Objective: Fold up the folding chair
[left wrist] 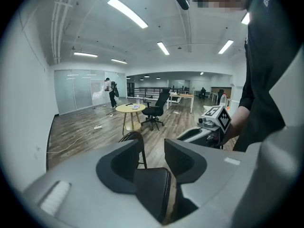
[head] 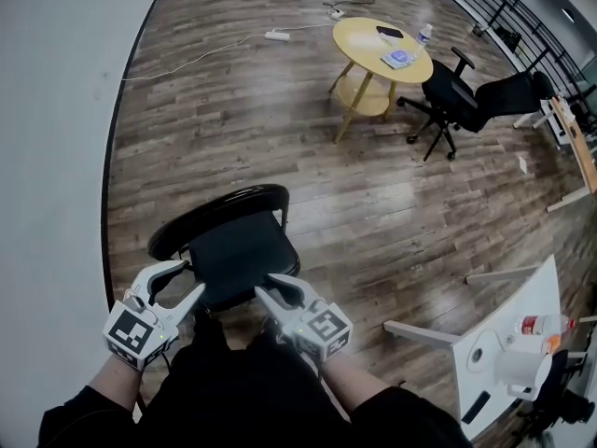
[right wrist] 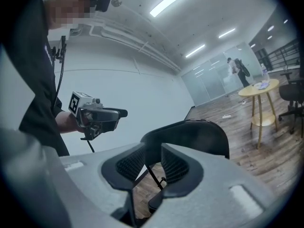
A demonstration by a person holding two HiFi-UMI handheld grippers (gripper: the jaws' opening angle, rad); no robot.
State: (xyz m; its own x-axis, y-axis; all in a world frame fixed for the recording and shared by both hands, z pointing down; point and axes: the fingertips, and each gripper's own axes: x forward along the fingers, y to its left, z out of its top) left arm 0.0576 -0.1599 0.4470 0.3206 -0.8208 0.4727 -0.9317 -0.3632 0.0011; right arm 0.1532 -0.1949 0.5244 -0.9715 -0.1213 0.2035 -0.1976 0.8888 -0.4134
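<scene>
**Item 1.** Black folding chair (head: 233, 250), metal frame, padded seat (head: 241, 261), curved backrest (head: 216, 211). It is placed on the brown wood-plank floor (head: 233, 129), close to the white wall (head: 56, 110) and directly in front of the person. It is seen unfolded, with the seat down and the backrest on the far side.

**Item 2.** Left gripper (head: 191, 279), white, with a square-marker cube, held at the seat's left front corner. In the left gripper view the left gripper (left wrist: 152, 144) is shown with its jaws set moderately wide. An edge of the seat (left wrist: 153, 194) is seen low in the gap. No pad is seen pressed on it, and whether it is touched cannot be told.

**Item 3.** Right gripper (head: 268, 287), white, with a square-marker cube, held at the seat's right front edge. In the right gripper view the right gripper (right wrist: 153, 148) is shown with its jaws narrowly apart. Nothing is clamped; a thin black frame rod (right wrist: 153, 175) and the backrest (right wrist: 190, 137) are seen beyond the gap.

**Item 4.** Round yellow wooden table (head: 359, 37) with a lower shelf, set well apart from the chair, with small objects laid on top.

**Item 5.** Black swivel office chair (head: 457, 96), placed just beside the yellow table.

**Item 6.** White power strip (head: 276, 35) with a cable, laid on the floor.

**Item 7.** White tabletop (head: 508, 329), seen at the lower right.
</scene>
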